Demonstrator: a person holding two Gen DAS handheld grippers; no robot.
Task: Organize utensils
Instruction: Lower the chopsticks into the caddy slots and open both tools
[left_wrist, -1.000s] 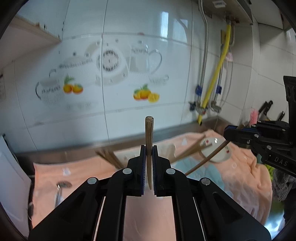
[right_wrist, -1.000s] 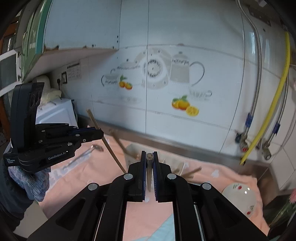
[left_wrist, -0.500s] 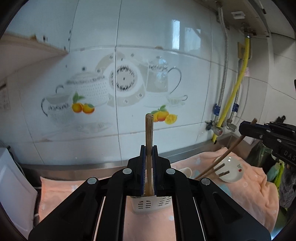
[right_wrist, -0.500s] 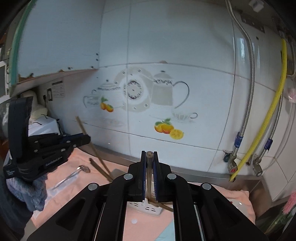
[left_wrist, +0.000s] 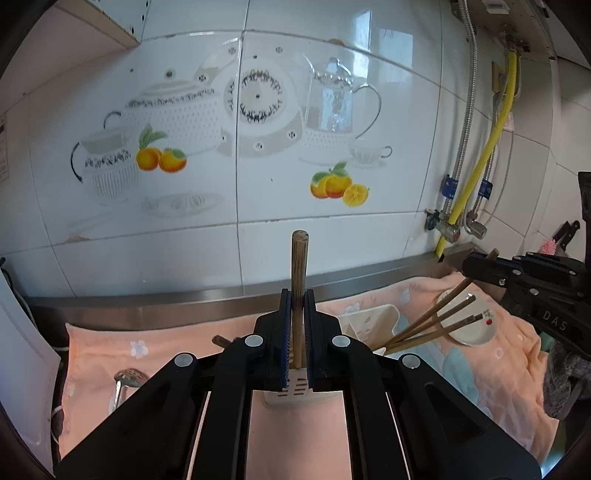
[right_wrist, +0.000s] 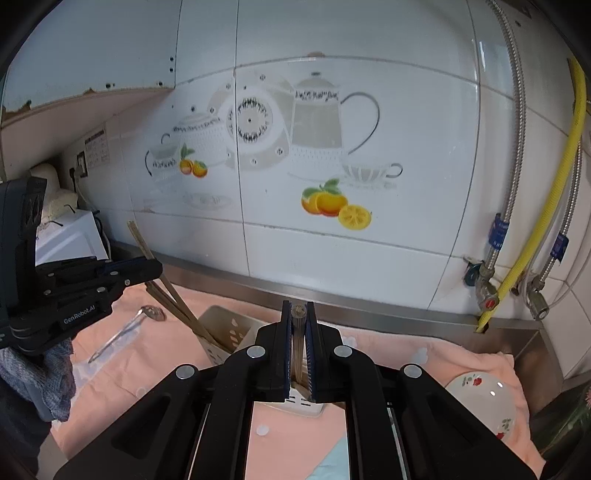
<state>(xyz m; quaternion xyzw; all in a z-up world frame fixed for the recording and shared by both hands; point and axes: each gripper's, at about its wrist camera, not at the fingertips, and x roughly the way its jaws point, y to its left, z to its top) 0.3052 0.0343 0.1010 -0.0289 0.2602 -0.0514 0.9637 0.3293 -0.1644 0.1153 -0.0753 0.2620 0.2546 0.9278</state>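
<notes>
The left gripper (left_wrist: 296, 332) was clamped on an upright chopstick (left_wrist: 298, 280), whose blunt top rose well above the blue pads (left_wrist: 283, 339) while its lower end dipped toward the slotted white holder (left_wrist: 291, 391) directly below the jaws. The right gripper (right_wrist: 297, 347) was likewise closed on a second chopstick (right_wrist: 297, 314), seen almost end-on, its tip just clearing the pads over the same holder (right_wrist: 221, 325). Seen from the right wrist, the left gripper's side (right_wrist: 74, 291) read "GenRobot.AI" and reached in level from the left of the holder, its stick slanting down into the holder's mouth. Seen from the left wrist, the right gripper's body (left_wrist: 532, 291) bore the letters "DAS" and came in level from the right of the holder, above three other chopsticks (left_wrist: 428, 328) leaning out of the holder toward a small flowered dish (left_wrist: 476, 328). The holder lay on a peach towel (left_wrist: 147, 354). A metal spoon (right_wrist: 125, 332) lay on the towel left of the holder. Behind the holder the tiled wall (right_wrist: 332, 258) carried a teapot-and-oranges decal, and a small printed notice (right_wrist: 96, 149) hung far left, its text too small to read.
</notes>
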